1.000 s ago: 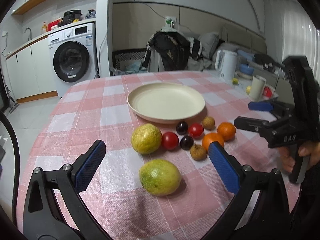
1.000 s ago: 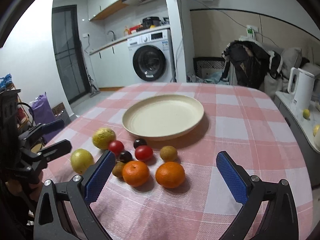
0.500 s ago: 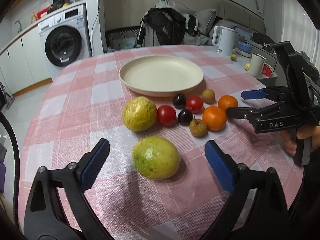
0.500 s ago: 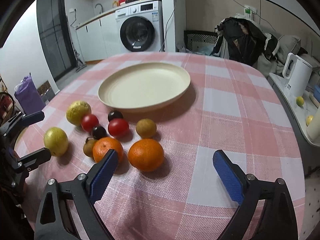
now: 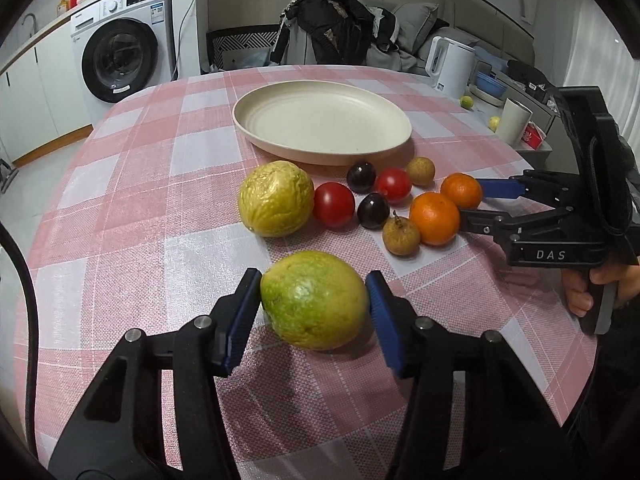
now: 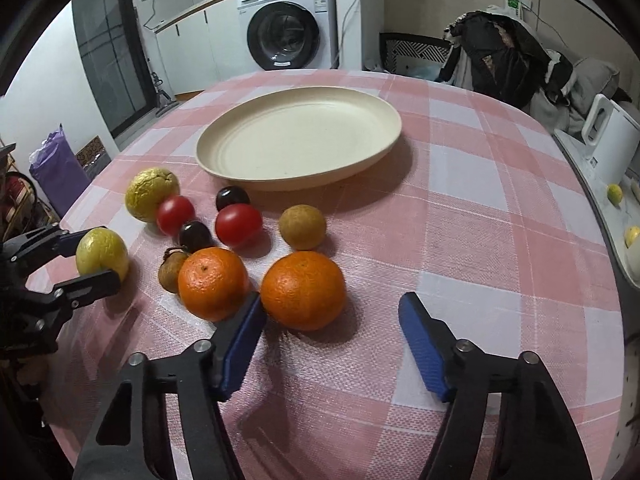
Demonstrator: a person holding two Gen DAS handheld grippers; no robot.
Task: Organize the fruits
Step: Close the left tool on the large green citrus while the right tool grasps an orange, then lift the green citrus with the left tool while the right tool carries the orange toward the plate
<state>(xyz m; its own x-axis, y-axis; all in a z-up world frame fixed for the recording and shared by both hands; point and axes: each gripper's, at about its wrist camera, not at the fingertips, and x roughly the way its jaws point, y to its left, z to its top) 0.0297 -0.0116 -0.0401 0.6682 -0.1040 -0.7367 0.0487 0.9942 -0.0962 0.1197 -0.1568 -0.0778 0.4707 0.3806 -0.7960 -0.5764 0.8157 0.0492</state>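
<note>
A cream plate [image 5: 320, 120] stands empty on the pink checked table; it also shows in the right wrist view [image 6: 298, 136]. My left gripper [image 5: 314, 294] is shut on a green-yellow fruit [image 5: 314, 300] that rests on the cloth. A wrinkled yellow fruit [image 5: 276, 198], two red tomatoes [image 5: 333, 204], two dark plums [image 5: 372, 210], two brown longans [image 5: 401, 236] and two oranges [image 5: 434, 218] lie in front of the plate. My right gripper [image 6: 332, 312] is open around the right orange [image 6: 303, 290], with its left pad against it.
A white kettle [image 5: 450, 66], a white cup [image 5: 513, 120] and small yellow fruits [image 5: 494, 121] stand on a side counter at the right. A washing machine [image 5: 120, 52] and a chair with dark clothes [image 5: 340, 28] stand behind the table.
My left gripper moved forward and closed on the green-yellow fruit. My right gripper moved forward and narrowed around the right orange.
</note>
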